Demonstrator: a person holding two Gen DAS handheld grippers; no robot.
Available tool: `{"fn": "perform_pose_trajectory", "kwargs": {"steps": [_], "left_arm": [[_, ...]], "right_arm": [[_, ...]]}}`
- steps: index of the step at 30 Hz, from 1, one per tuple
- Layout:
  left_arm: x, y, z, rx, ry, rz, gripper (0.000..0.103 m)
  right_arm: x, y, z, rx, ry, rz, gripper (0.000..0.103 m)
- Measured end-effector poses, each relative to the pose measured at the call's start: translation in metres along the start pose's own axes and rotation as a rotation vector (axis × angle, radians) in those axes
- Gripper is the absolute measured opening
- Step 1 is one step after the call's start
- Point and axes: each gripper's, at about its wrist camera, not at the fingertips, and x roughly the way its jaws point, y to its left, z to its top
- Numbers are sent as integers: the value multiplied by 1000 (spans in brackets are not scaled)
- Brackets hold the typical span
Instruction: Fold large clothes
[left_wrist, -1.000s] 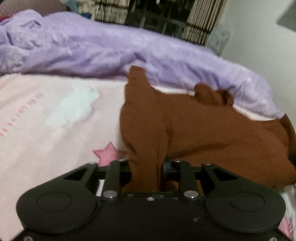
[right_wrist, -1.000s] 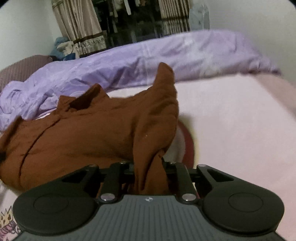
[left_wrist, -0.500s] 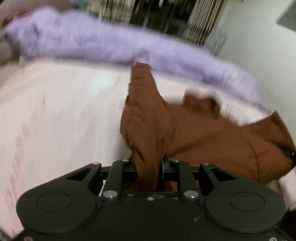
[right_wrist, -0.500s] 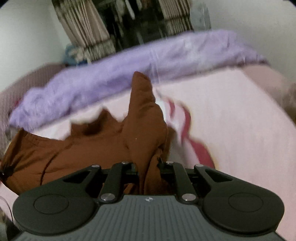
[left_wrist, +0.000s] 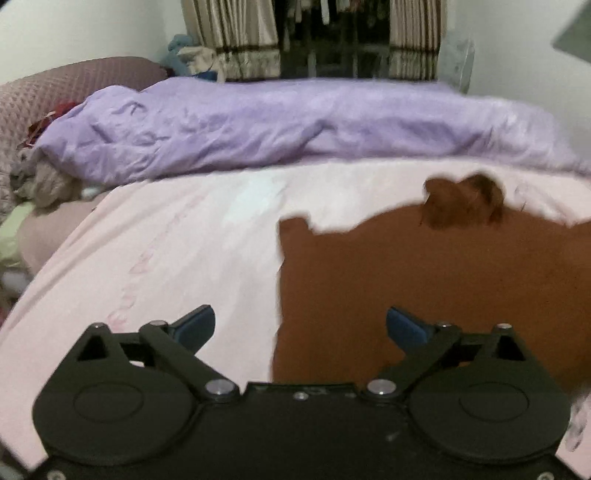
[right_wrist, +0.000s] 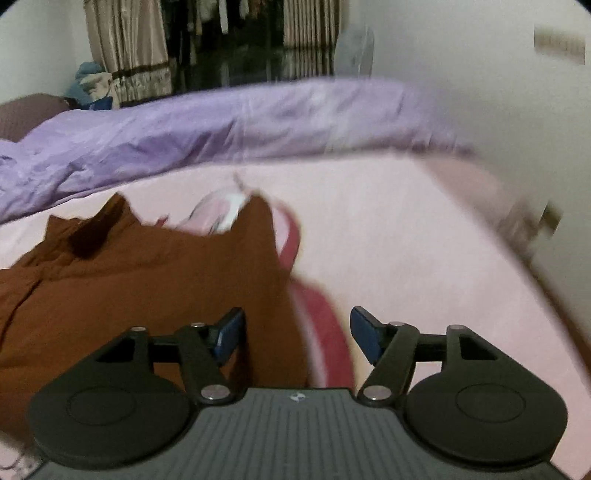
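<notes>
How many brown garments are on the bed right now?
1: the brown shirt lies flat on the pink sheet, in front of the purple duvet. Anything under the duvet is hidden.

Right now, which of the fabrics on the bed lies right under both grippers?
The rust-brown collared shirt, spread flat on the pale pink bedsheet. The crumpled lilac duvet is bunched along the bed's far side, well away from both grippers.

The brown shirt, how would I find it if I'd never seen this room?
Look at the bed with the pink sheet and the crumpled purple blanket along its far side. On the pink sheet, nearer than the blanket, lies the brown shirt, spread flat with its collar towards the blanket. It's the only dark rusty-brown thing among pale pink and purple.
</notes>
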Motion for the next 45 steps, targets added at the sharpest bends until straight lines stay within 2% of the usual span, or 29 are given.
{"fn": "perform_pose_trajectory", "kwargs": {"steps": [2,7,10,12,13,14,17,20,21,22,23,24,25,26,28,31,34,37,39,41,43,44,45], "left_arm": [[13,-3,10,-12,4,-15,103],[59,1,34,-95,49,-20,103],[88,9,45,-143,85,18,103],[109,12,47,-173,124,34,103],[116,13,46,-181,156,45,103],[124,13,46,-180,172,42,103],[126,8,41,-151,154,32,103],[132,4,41,-118,138,23,99],[134,3,41,-110,133,20,93],[135,2,40,-104,130,5,73],[132,2,40,-99,129,-24,61],[131,1,41,-100,130,-48,40],[130,0,42,-91,129,-48,23],[124,-3,43,-74,113,-28,16],[110,-5,48,-61,39,2,11],[81,0,61,-89,-102,-20,11],[76,3,72,-106,-167,-38,11],[105,4,68,-112,-108,-35,11],[137,6,54,-138,-13,-27,11],[159,7,36,-176,32,-43,14],[165,11,27,-227,17,-47,25],[162,15,28,-244,14,-42,29],[160,17,31,-250,9,-27,42]], "right_arm": [[9,12,9,-28,-7,5,85],[45,22,32,-20,14,70,85],[79,22,37,-16,63,54,84],[96,25,33,-23,78,-6,69],[103,27,28,-30,69,-19,48],[105,28,26,-28,66,-7,33],[108,34,23,-43,72,1,19],[102,40,23,-69,55,-7,12],[102,40,23,-71,49,-13,12],[101,41,22,-67,42,-15,11],[103,41,25,-62,38,-16,10],[103,40,26,-54,31,-16,10],[101,38,27,-43,17,-18,10],[98,37,29,-28,-7,-20,9],[85,32,34,6,-84,-19,9],[68,28,44,46,-201,-10,9],[73,31,52,52,-233,-21,9],[98,32,50,60,-165,-28,9],[121,35,41,47,-88,-40,9],[138,34,33,58,-14,-25,9],[147,33,31,68,22,-30,15],[147,34,31,67,33,-32,26],[149,31,33,76,42,-26,31]]}}
